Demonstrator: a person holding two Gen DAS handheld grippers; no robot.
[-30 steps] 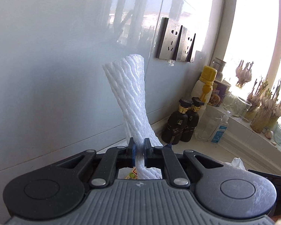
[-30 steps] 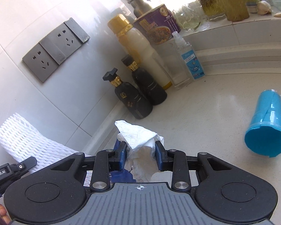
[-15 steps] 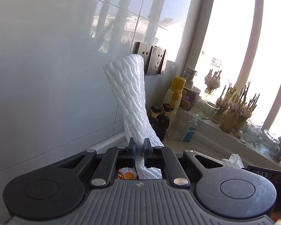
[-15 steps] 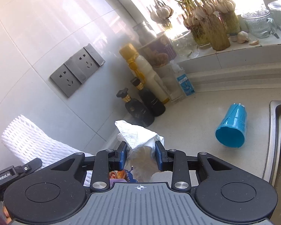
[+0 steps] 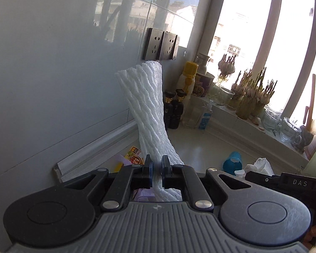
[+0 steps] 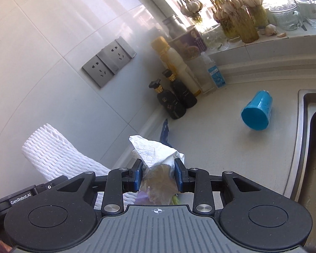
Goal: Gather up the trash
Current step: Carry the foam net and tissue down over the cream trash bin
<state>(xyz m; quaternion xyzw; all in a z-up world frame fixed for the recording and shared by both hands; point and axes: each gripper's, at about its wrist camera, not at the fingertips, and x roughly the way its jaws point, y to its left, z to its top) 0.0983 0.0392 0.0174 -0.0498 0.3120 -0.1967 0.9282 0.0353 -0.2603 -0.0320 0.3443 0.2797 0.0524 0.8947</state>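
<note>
With both grippers loaded, step in hand looks like carry-off. Worktop (image 6: 231, 130) bears a tipped blue cup (image 6: 256, 113) and wrappers (image 5: 134, 155), uncollected. Left gripper (image 5: 156, 167): fingers nearly together, pinching foam net (image 5: 146, 105) upright above it. Right gripper (image 6: 158, 174): fingers narrow, clamping crumpled tissue (image 6: 155, 152). Next: find a bin, none in view; release there.

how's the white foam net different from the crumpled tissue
The foam net is a long ribbed mesh sleeve standing up out of the left gripper; the tissue is a short crumpled wad in the right gripper. The net is pinched thin between nearly closed jaws; the tissue fills wider-set jaws. Both are white and held off the counter.
</note>
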